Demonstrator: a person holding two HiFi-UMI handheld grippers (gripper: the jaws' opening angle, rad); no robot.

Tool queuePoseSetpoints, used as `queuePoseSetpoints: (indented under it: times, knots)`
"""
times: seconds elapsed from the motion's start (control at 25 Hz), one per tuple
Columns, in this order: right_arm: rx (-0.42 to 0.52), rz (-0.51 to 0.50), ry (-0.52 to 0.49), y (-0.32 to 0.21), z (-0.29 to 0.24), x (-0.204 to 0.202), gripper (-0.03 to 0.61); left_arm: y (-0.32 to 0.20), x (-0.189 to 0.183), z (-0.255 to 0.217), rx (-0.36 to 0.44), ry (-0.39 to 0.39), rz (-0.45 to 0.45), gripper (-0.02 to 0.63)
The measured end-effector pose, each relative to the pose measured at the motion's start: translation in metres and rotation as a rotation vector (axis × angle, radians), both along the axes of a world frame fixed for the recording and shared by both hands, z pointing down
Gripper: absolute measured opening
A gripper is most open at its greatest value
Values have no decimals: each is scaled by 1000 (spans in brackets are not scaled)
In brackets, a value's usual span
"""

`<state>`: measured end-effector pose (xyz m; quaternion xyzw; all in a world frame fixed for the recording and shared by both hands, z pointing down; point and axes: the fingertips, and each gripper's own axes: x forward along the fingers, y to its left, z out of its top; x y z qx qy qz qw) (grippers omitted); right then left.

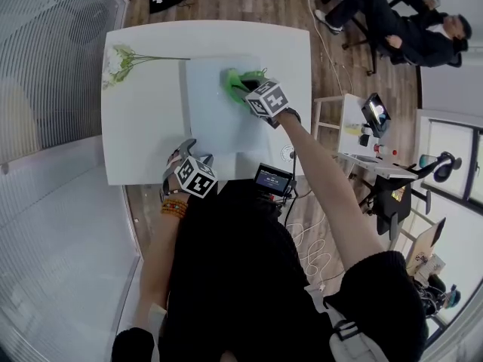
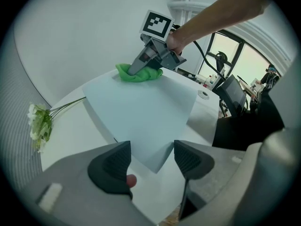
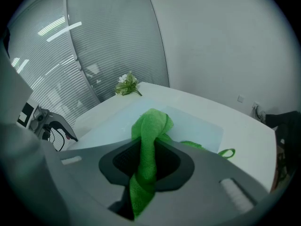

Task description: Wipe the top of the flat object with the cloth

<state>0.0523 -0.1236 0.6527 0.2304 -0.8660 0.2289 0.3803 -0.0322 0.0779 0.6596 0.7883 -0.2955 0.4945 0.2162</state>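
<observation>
A pale blue flat sheet (image 1: 211, 119) lies on the white table (image 1: 143, 134); it also fills the middle of the left gripper view (image 2: 141, 112). My right gripper (image 1: 243, 89) is shut on a green cloth (image 3: 148, 140) and presses it onto the sheet's far edge (image 2: 138, 73). The cloth bunches between the pads (image 3: 122, 161) and spills forward onto the sheet. My left gripper (image 2: 150, 161) stands open near the table's front edge (image 1: 192, 157), its jaws either side of the sheet's near corner without touching it.
A bunch of white flowers (image 1: 121, 60) with long green stems lies at the table's far left (image 2: 40, 121). A roll of tape (image 2: 203, 94) sits at the table's right side. A small side table with gear (image 1: 370, 138) stands to the right. A seated person (image 1: 407, 29) is at the back.
</observation>
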Motion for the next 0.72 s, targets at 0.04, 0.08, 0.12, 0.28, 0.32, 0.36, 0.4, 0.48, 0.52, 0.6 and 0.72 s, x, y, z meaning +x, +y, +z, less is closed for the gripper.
queuePoseSetpoints:
  times: [0.04,0.08,0.12,0.28,0.32,0.36,0.4,0.48,0.52,0.6,0.72]
  knots:
    - [-1,-4,1,3,0,0,92,0,0,0,1,0,-1,403]
    - [-3,-8,2,5,1,-1,92,-1,-1,1,1,-1,-1,403]
    - [-5,-12,3,8,1,-2,92,-1,-1,1,1,-1,-1,403]
    - [-15,-25,3,22,3,-3,92,-1,-1,2,2,0,-3,403]
    - [-17,-27,1,25,3,-3,92,-1,-1,2,2,1,-3,403]
    - [-19,-29,-2,28,2,-2,92,-1,0,1,2,1,-4,403]
    - [-22,-31,-4,31,2,-2,92,-1,0,1,2,2,-4,403]
    - [-26,-36,-9,37,2,-3,92,-1,0,0,3,3,-3,403]
    - [-28,-38,-10,39,2,-3,92,-1,-1,0,4,3,-3,403]
    - [-32,-43,-14,45,2,-4,92,-1,-1,0,4,3,-4,403]
    - [-36,-52,-19,54,3,-4,92,-1,-1,0,6,4,-3,403]
